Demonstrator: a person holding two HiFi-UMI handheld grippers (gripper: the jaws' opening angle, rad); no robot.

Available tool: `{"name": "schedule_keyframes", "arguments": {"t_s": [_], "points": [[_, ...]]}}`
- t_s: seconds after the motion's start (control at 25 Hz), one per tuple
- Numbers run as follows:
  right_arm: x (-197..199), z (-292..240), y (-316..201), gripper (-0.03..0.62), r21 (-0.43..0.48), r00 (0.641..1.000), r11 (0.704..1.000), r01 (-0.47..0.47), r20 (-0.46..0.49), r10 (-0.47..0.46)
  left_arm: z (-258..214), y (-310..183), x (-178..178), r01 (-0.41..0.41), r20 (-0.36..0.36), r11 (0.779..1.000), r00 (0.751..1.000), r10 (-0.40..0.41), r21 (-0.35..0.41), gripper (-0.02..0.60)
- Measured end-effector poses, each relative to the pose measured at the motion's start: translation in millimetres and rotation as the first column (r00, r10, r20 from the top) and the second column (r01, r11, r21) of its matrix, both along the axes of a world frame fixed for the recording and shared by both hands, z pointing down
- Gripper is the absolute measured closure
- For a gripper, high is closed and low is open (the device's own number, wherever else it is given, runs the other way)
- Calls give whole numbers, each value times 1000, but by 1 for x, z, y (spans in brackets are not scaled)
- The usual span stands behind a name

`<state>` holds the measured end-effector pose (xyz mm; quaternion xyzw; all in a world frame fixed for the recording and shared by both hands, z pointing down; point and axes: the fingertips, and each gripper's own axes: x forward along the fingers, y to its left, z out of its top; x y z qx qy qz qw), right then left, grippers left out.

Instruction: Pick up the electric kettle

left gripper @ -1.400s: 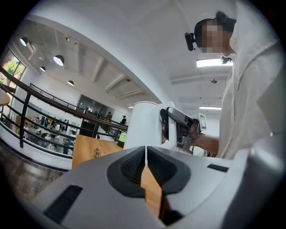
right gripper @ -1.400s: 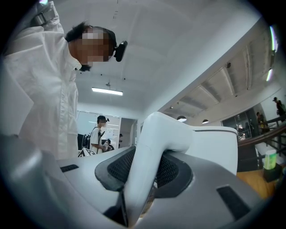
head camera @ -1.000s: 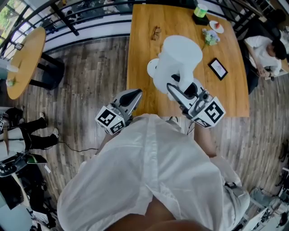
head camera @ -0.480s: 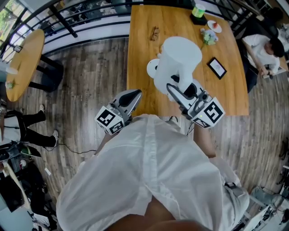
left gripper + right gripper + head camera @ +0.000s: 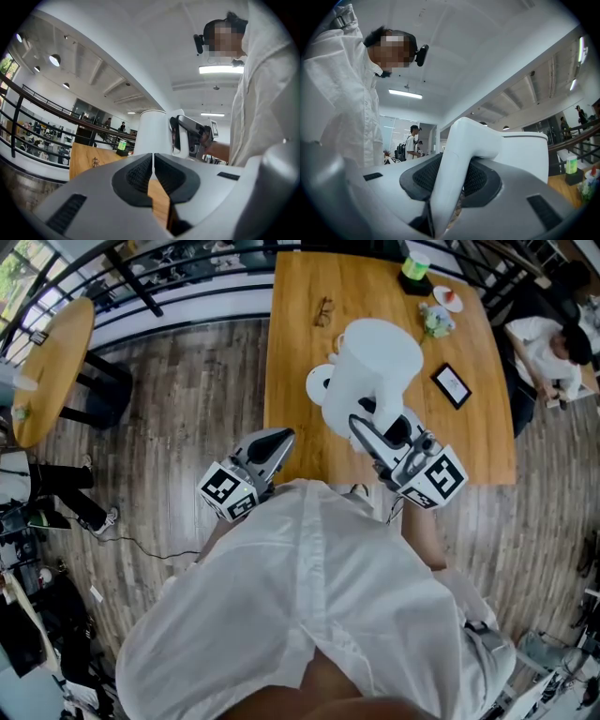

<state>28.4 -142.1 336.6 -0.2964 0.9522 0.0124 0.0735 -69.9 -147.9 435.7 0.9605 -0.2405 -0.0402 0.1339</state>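
Observation:
A white electric kettle point(image 5: 375, 367) hangs over the near part of the long wooden table point(image 5: 295, 352). My right gripper point(image 5: 372, 427) is shut on its handle point(image 5: 457, 164), which runs up between the dark pads; the kettle's body point(image 5: 525, 152) stands just beyond. To the left, off the table's near edge, my left gripper point(image 5: 284, 435) is shut with nothing in it, its pads point(image 5: 140, 174) meeting. The left gripper view also shows the kettle point(image 5: 152, 131) with the right gripper point(image 5: 193, 136) on its handle.
A small white round piece point(image 5: 318, 382) shows at the kettle's left. Farther along the table lie glasses point(image 5: 324, 307), a green cup point(image 5: 415, 262), a small plate point(image 5: 448, 296), flowers point(image 5: 436, 318) and a black-framed card point(image 5: 452, 382). A round table point(image 5: 52, 367) stands left; a person point(image 5: 553, 343) sits right.
Both grippers and the kettle hold still. A person on the floor at the far left has moved mostly out of view.

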Motion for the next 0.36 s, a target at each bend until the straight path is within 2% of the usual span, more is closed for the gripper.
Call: {"name": "schedule_keyframes", "arguments": {"t_s": [0.36], "points": [[0,5,0,479,-15,1000,1000,-1,-3,1,3,3,1,-16,40,999,999,14,36,565]]}}
